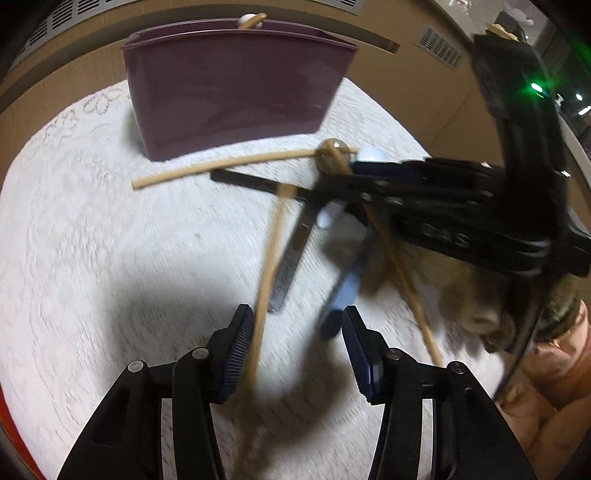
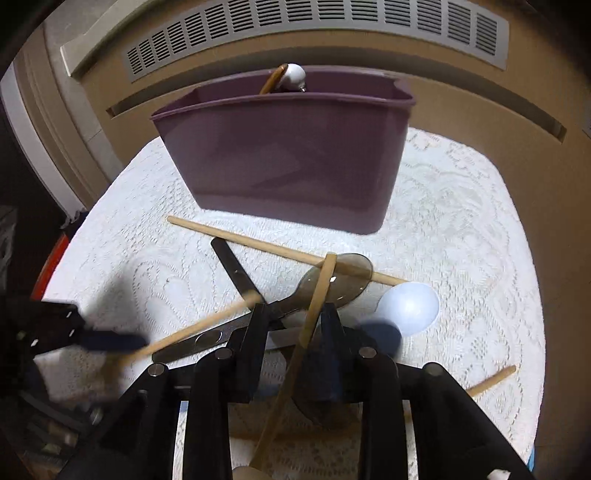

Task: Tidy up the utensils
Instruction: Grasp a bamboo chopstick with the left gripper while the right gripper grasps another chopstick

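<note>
A purple bin (image 1: pixel 236 92) (image 2: pixel 291 155) stands at the back of the white lace cloth, with a wooden handle and a white spoon (image 2: pixel 293 75) sticking out. In front lies a pile: wooden sticks (image 2: pixel 258 242), metal tongs (image 2: pixel 236 271), a clear grey spoon (image 2: pixel 351 273) and a pale blue spoon (image 2: pixel 410 306). My right gripper (image 2: pixel 293 314) sits low over the pile with a wooden stick (image 2: pixel 317 295) between its fingers. My left gripper (image 1: pixel 297 314) is open, and a wooden stick (image 1: pixel 267 266) runs along its left finger (image 1: pixel 240 325).
A vented beige wall unit (image 2: pixel 314 22) rises right behind the bin. The cloth's edges (image 2: pixel 528 258) fall away at both sides. A dark blue-handled utensil (image 1: pixel 345 291) lies in the pile near my left gripper. An orange object (image 2: pixel 50 266) sits at the far left.
</note>
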The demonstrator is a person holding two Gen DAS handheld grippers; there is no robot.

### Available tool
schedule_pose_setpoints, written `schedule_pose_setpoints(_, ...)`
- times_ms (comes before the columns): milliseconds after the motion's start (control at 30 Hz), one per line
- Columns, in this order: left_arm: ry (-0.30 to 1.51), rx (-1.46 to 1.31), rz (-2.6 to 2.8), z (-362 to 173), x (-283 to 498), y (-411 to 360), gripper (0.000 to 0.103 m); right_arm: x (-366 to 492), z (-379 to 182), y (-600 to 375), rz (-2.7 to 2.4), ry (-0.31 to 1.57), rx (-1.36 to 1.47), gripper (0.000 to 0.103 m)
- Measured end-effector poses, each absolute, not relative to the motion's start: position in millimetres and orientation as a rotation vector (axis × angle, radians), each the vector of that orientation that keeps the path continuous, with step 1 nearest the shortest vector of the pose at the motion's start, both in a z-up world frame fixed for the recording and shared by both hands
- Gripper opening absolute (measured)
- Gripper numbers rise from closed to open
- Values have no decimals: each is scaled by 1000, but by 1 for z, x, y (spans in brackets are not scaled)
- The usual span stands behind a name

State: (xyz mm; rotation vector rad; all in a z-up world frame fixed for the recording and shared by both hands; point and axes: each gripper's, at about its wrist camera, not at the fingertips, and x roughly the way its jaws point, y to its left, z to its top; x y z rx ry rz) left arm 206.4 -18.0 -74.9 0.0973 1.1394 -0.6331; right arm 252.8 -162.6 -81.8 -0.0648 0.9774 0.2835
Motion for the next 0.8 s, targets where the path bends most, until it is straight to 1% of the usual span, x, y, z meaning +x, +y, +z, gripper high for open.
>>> schedule_pose_setpoints(167,1088,152,-597,-67,204,-16,51,238,-84,-159,299,963,-124,28)
schedule_pose_setpoints(200,1083,155,-589,-66,207,-15,51,233,-85,-157,299,957,-153,24)
schedule_pose_setpoints(233,1078,157,-577,-64,211,-15,50,230,-86,-155,300,958,-177,12)
schedule_pose_setpoints(267,1076,158,-553,-63,218,-14,49,228,-89,-155,324,978,-173,10)
schedule_pose_setpoints(300,1080,156,-537,-63,223,-14,44,225,-89,-156,337,974,-162,7)
schedule_pose_setpoints(333,1087,151,-520,-63,228,-14,38,222,-89,-158,338,971,-157,7)
schedule_pose_setpoints(367,1097,148,-495,-63,235,-15,35,219,-88,-161,343,971,-145,7)
schedule_pose_setpoints(400,1102,150,-481,-63,239,-17,29,217,-87,-166,352,970,-123,7)
schedule_pose_setpoints(533,1148,187,-446,-71,254,-31,20,208,-79,-185,361,953,-46,7)
schedule_pose_setpoints(667,1183,278,-406,-74,262,-50,20,199,-75,-198,366,937,-2,7)
schedule_pose_setpoints(800,1241,291,-385,-74,270,-57,20,194,-75,-202,372,926,31,7)
